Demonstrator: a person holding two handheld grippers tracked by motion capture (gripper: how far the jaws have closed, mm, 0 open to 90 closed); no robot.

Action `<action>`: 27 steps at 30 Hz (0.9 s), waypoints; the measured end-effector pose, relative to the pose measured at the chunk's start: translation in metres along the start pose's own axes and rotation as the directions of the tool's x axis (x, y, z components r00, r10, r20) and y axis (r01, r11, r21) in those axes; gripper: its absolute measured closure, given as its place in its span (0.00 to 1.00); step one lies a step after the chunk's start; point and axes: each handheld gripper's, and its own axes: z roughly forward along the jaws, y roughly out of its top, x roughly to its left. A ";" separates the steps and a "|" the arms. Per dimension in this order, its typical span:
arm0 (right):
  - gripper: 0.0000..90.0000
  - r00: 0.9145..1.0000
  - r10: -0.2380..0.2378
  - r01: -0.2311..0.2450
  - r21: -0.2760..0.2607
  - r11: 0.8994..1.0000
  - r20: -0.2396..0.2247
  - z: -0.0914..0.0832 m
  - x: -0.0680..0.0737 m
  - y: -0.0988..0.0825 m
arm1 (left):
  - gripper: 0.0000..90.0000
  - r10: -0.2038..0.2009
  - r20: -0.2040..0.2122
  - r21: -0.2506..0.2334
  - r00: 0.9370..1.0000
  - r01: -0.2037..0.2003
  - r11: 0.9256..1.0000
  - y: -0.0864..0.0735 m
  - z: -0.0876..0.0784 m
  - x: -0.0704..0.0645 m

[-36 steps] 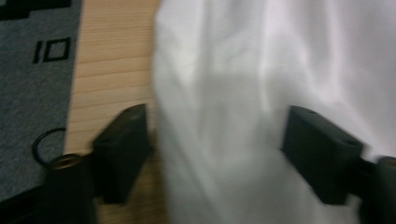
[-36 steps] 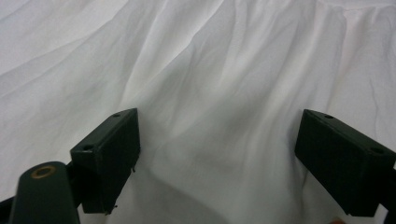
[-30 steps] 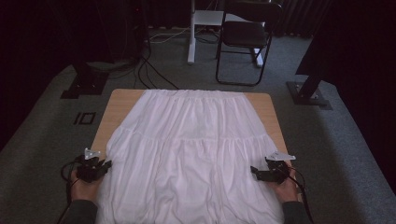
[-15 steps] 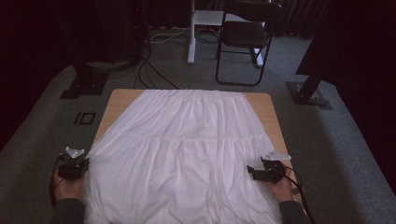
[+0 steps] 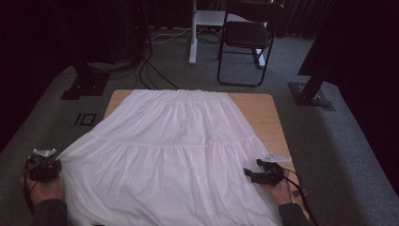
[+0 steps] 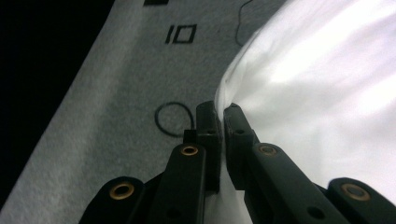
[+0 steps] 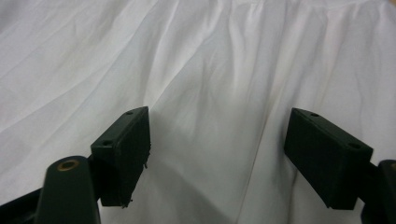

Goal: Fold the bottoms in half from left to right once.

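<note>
A white tiered skirt lies spread over the wooden table, waistband at the far end. My left gripper is off the table's left side, shut on the skirt's left hem edge and holding it stretched out. In the left gripper view the skirt runs into the pinched tips of the left gripper. My right gripper rests over the skirt's right part near the hem. Its jaws stand wide apart and have just been closing a little. The right gripper has flat, creased skirt under it, with none pinched.
Grey carpet surrounds the table. A black folding chair and a white stand are beyond the far end. Black stand bases flank the table. A cable loop lies on the carpet by the left gripper.
My left gripper has moved leftward, away from the table, drawing the skirt's left hem outward with it. The right gripper has hardly moved.
</note>
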 end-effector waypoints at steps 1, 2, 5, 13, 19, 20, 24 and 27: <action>0.25 1.000 -0.008 0.008 -0.002 1.000 0.006 -0.001 0.000 0.000 | 0.98 0.003 0.031 -0.025 1.000 -0.002 1.000 0.002 -0.007 -0.003; 0.25 1.000 -0.013 0.013 -0.007 1.000 0.018 -0.002 0.000 0.001 | 0.98 0.001 0.062 -0.061 0.998 0.002 0.998 0.004 -0.015 -0.007; 0.26 0.998 -0.019 0.021 -0.029 0.999 0.068 -0.010 -0.003 0.002 | 0.98 0.033 0.159 -0.141 0.987 -0.010 0.990 0.011 -0.038 -0.019; 0.25 0.981 -0.048 0.047 0.011 0.999 0.190 -0.020 -0.014 -0.005 | 0.98 0.272 0.480 -0.391 0.834 -0.075 0.918 0.045 -0.114 -0.077; 0.25 0.974 -0.073 0.066 0.039 0.997 0.215 -0.016 -0.013 -0.006 | 0.98 0.488 0.568 -0.500 0.663 -0.194 0.844 0.079 -0.141 -0.160; 0.25 0.973 -0.080 0.071 0.047 0.996 0.217 -0.015 -0.013 -0.007 | 0.98 0.515 0.578 -0.510 0.633 -0.213 0.834 0.084 -0.141 -0.175; 0.26 0.976 -0.076 0.068 0.046 0.997 0.206 -0.013 -0.013 -0.007 | 0.98 0.584 0.617 -0.529 0.527 -0.272 0.804 0.098 -0.137 -0.241; 0.26 0.979 -0.061 0.055 0.038 0.998 0.194 -0.013 -0.015 -0.009 | 0.98 0.631 0.646 -0.547 0.430 -0.315 0.775 0.101 -0.140 -0.292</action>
